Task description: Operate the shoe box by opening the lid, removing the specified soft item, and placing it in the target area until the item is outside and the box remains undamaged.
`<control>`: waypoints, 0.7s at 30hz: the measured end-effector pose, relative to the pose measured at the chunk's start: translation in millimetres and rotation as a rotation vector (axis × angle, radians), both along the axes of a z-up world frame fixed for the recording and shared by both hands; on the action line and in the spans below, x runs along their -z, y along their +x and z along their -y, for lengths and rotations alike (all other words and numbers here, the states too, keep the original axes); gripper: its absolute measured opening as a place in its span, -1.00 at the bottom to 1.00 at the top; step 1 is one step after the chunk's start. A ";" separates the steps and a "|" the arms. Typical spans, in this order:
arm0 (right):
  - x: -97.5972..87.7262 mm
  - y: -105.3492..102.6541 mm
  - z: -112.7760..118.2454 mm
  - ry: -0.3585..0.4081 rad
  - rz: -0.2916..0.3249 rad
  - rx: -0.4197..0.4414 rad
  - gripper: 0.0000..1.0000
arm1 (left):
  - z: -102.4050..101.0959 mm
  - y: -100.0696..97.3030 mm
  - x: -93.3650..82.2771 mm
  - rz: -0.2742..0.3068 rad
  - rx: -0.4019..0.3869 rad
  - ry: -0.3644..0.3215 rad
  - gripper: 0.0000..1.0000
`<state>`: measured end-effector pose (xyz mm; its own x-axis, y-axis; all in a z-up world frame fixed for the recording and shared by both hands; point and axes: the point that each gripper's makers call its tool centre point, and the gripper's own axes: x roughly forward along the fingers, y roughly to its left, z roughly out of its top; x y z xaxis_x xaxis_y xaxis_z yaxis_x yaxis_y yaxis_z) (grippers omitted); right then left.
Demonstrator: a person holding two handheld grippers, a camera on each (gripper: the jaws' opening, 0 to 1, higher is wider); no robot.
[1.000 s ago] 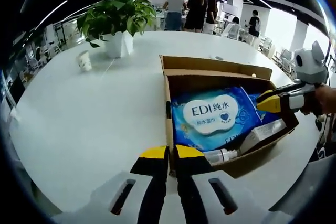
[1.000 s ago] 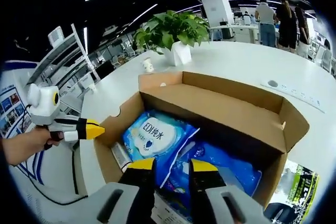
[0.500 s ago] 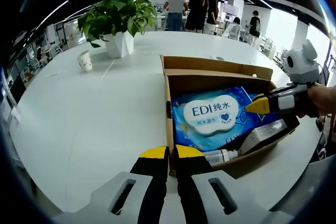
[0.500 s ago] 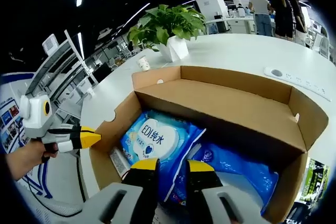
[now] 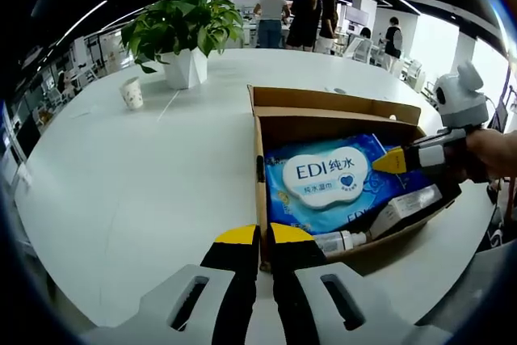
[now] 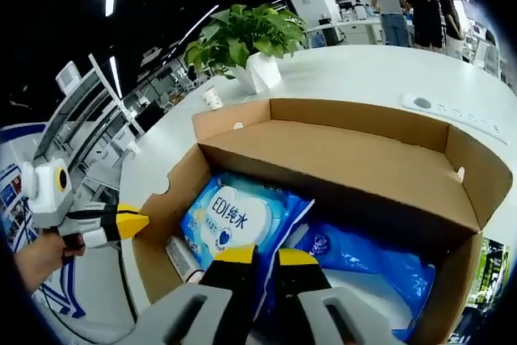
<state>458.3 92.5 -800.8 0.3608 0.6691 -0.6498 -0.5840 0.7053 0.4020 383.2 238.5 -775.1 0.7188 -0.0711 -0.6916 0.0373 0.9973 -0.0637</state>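
Left gripper (image 5: 258, 236) sits low at the near edge of the tabletop (image 5: 145, 167), jaws pressed together with nothing between them, their yellow tips just short of the shoe box (image 5: 339, 119). The box is open, lid flap folded back on its far side. Inside lies the soft item, a blue wet-wipes pack (image 5: 327, 175) with a white label, flat against the box's left wall, with a small bottle (image 5: 339, 240) and a slim white carton (image 5: 404, 204) tucked along the near side. From the right comes the right gripper (image 5: 386, 162), held in a hand (image 5: 494, 155), its yellow tip poised over the pack's far corner; whether it touches is hard to tell. In the right gripper view its jaws (image 6: 257, 256) stand almost together, empty, above the pack (image 6: 234, 220). Farther back, a paper cup (image 5: 129, 93) and a potted plant (image 5: 182, 34) stand near the tabletop's far left edge. People (image 5: 299, 14) stand beyond.
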 end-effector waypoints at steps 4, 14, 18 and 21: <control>-4.4 -1.5 -0.1 -0.002 0.007 -0.003 -1.00 | 0.0 -0.1 -0.1 0.000 0.000 0.002 -0.96; -19.6 -3.3 -2.9 0.020 0.018 -0.004 -1.00 | 0.8 -0.3 -0.3 0.001 -0.002 0.002 -0.96; -25.8 -4.5 -4.8 0.034 0.018 -0.002 -1.00 | 0.8 -0.4 -0.1 -0.001 -0.002 0.002 -0.96; -30.3 -5.0 -6.8 0.046 0.021 -0.001 -1.00 | 0.6 -0.5 0.1 0.000 -0.003 0.001 -0.96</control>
<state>453.3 99.2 -770.4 0.3732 0.6984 -0.6107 -0.5932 0.6858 0.4217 382.6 237.9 -775.2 0.7187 -0.0682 -0.6919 0.0345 0.9975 -0.0624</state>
